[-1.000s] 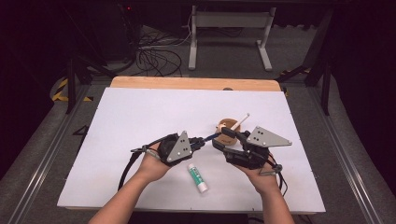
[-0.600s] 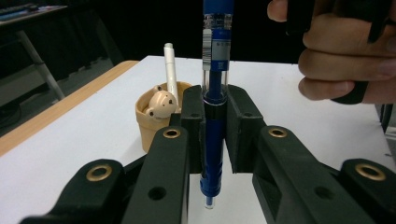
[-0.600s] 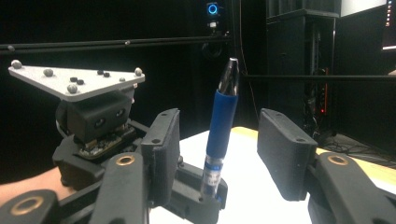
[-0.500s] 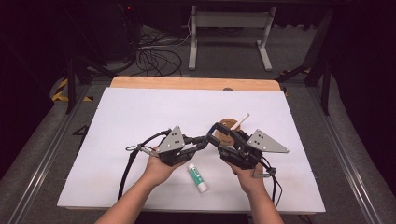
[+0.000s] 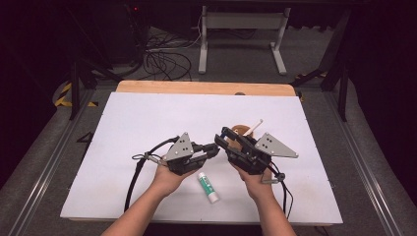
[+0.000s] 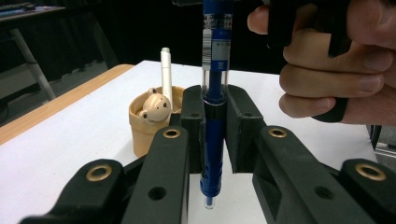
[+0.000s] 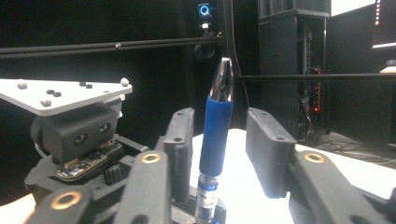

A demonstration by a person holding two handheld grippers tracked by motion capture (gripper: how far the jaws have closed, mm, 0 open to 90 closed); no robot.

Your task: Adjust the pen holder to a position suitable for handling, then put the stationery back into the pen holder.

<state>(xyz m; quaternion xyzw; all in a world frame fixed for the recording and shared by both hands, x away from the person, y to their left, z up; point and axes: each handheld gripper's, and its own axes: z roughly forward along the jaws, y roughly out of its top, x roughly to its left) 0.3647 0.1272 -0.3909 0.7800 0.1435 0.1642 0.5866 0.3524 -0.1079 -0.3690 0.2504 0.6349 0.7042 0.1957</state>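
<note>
Pen (image 6: 213, 116) is clenched in the left tongs (image 6: 214, 128), blue barrel upright between the two black jaws in the left gripper view, clear section with a barcode label above the jaws, lower end poking out below them. Right tongs (image 7: 223, 135) are released: in the right gripper view the jaws stand apart on either side of the pen (image 7: 215, 135), blue grip and silver tip rising between them with a gap on each side, no contact visible. High view has both tongs over the near middle of the white surface (image 5: 147, 123), left tongs (image 5: 215, 148) and right tongs (image 5: 222, 139) nose to nose, just beside each other; pen itself too small to make out there. Right hand (image 6: 327, 60) shows in the left gripper view at upper right, fingers wrapped on its gripper body. Tan cup (image 6: 148, 122) with a small bear figure on the rim sits on the surface behind the left tongs, white stick-shaped item (image 6: 166, 70) standing in it; in the high view the cup (image 5: 240, 131) is just behind the right tongs. White tube with a green cap (image 5: 208, 187) lies flat on the surface near the front edge, between the two hands, touching neither.
</note>
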